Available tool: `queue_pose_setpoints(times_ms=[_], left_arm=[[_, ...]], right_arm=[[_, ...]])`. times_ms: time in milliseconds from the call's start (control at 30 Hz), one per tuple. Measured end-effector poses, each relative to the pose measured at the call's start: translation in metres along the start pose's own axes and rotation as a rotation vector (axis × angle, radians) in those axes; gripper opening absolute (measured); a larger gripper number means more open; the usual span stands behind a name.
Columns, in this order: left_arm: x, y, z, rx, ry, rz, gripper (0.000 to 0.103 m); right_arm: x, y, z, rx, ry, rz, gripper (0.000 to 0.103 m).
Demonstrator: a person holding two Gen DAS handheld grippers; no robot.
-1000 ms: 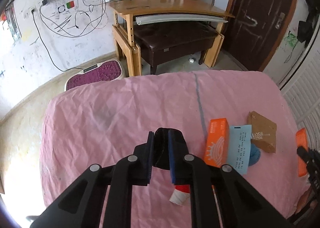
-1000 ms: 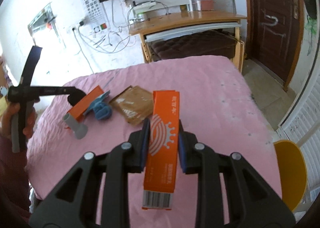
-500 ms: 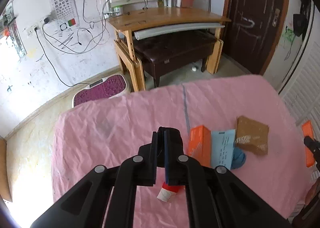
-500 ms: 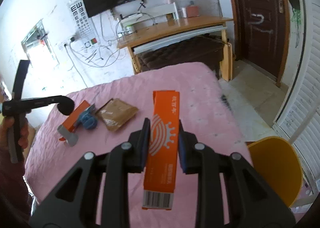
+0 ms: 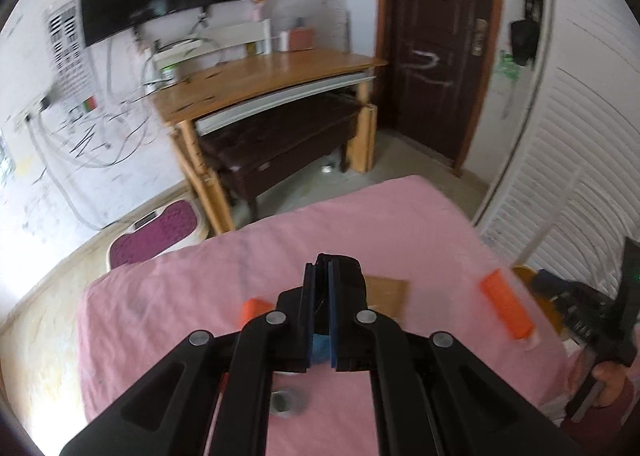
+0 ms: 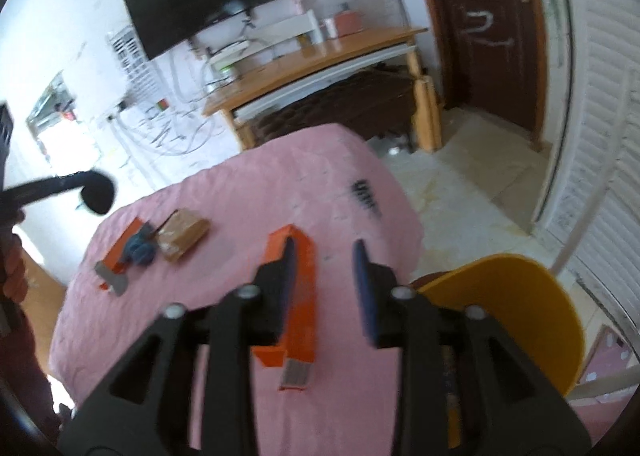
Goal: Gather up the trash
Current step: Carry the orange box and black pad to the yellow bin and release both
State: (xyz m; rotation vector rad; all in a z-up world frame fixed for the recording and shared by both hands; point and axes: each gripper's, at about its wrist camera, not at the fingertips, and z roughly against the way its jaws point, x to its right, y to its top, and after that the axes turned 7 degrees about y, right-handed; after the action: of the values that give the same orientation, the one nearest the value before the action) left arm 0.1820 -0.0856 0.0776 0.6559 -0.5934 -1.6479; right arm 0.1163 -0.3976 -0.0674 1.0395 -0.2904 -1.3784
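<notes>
The right gripper (image 6: 322,288) has just been opening: its jaws stand apart, and the long orange box (image 6: 296,296) that sits between them rests against the left pad only, tilted and no longer pinched. It hangs at the near right edge of the pink table cover (image 6: 280,192), just beside the yellow bin (image 6: 508,296) that stands below on the floor. That placement suggests a release meant to drop the box into the bin, though at this instant the box is over the cloth's edge, not clearly over the bin's mouth.

The left gripper (image 5: 321,312) is clenched tight, pads pressed together. A bit of blue shows low between the pads, but I cannot tell whether anything is truly pinched there. It hovers above the middle of the table, likely moving toward the next piece.

The remaining litter lies in a cluster on the far left of the cloth in the right view: a second orange box (image 6: 124,244), a blue wad (image 6: 140,250) touching it, a grey-capped tube (image 6: 114,274) at its near end, and a brown packet (image 6: 182,234) just beside them.
</notes>
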Motion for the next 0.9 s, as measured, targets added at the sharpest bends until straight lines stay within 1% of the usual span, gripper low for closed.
queue_pose_setpoints(times_ms=[33, 100, 167, 200, 233, 267, 300, 333, 400, 467, 600, 667, 733, 900], left_arm=[[0.008, 0.000, -0.001, 0.002, -0.003, -0.009, 0.000], [0.020, 0.001, -0.002, 0.000, -0.014, -0.025, 0.000], [0.033, 0.003, -0.004, -0.005, -0.020, -0.045, 0.000], [0.039, 0.003, -0.005, -0.008, -0.023, -0.051, 0.000], [0.044, 0.003, -0.005, -0.010, -0.025, -0.056, 0.000], [0.048, 0.003, -0.006, -0.011, -0.026, -0.063, 0.000], [0.054, 0.004, -0.007, -0.013, -0.028, -0.071, 0.000], [0.059, 0.003, -0.007, -0.014, -0.031, -0.076, 0.000], [0.070, 0.004, -0.008, -0.019, -0.039, -0.094, 0.000], [0.078, 0.004, -0.008, -0.020, -0.049, -0.107, 0.000], [0.096, 0.007, -0.009, -0.025, -0.077, -0.135, 0.000], [0.112, 0.009, -0.008, -0.028, -0.106, -0.156, 0.000], [0.134, 0.011, -0.007, -0.029, -0.132, -0.187, 0.000], [0.187, 0.012, -0.009, -0.036, -0.181, -0.263, 0.000]], right_arm=[[-0.003, 0.000, -0.002, -0.003, -0.005, 0.013, 0.064], [-0.010, 0.000, -0.013, -0.027, -0.014, 0.051, 0.064], [-0.017, -0.002, -0.024, -0.056, -0.003, 0.080, 0.064], [-0.022, -0.004, -0.031, -0.073, -0.014, 0.103, 0.064], [-0.025, -0.007, -0.037, -0.086, -0.044, 0.128, 0.061], [-0.027, -0.010, -0.041, -0.095, -0.062, 0.142, 0.041], [-0.028, -0.011, -0.045, -0.113, -0.065, 0.155, 0.035], [-0.029, -0.012, -0.045, -0.110, -0.072, 0.164, 0.024], [-0.031, -0.014, -0.046, -0.112, -0.095, 0.196, 0.023], [-0.026, -0.015, -0.042, -0.098, -0.093, 0.185, 0.022], [0.001, -0.009, -0.023, -0.042, -0.111, 0.121, 0.022], [0.022, -0.005, -0.010, -0.013, -0.136, 0.080, 0.022], [0.044, -0.003, 0.004, 0.015, -0.162, 0.034, 0.022], [0.089, -0.005, 0.026, 0.049, -0.214, -0.050, 0.022]])
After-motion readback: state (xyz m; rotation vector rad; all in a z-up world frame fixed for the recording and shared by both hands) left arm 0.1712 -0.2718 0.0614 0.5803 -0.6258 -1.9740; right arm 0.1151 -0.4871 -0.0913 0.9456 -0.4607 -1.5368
